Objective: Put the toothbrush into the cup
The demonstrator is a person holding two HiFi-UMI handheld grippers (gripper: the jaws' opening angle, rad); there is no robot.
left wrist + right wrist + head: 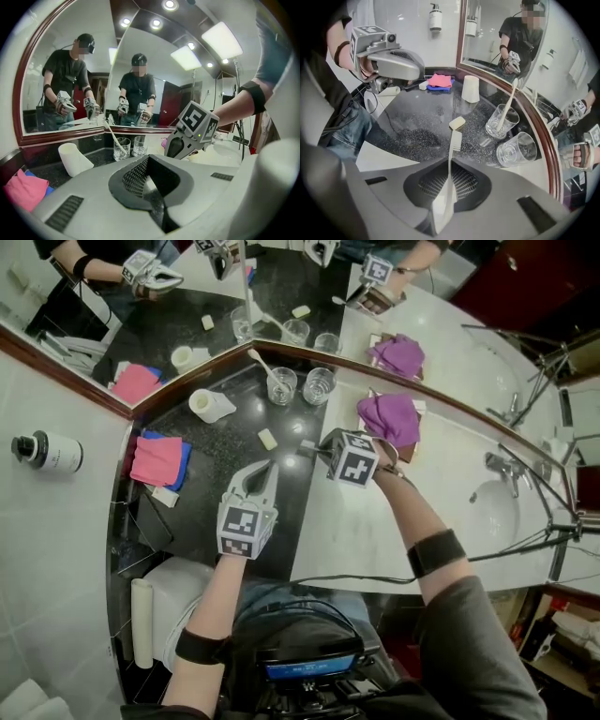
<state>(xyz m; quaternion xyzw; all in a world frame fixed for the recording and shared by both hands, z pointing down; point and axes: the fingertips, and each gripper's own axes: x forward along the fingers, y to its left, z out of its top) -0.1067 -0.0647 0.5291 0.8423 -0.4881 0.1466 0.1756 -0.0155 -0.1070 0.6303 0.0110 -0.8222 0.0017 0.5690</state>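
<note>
While the left gripper (149, 186) hangs over the black countertop (410, 136) with jaws pressed together on nothing, the right gripper (449, 187) pinches the cream toothbrush (453, 152) by its handle end. Its long axis runs straight out beyond the pads, with the head aimed at the counter near the empty cup (516, 149).

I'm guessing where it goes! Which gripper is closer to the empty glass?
Right. The right gripper, holding a toothbrush, hovers just before the empty glass; the left gripper sits farther back, to its left.
</note>
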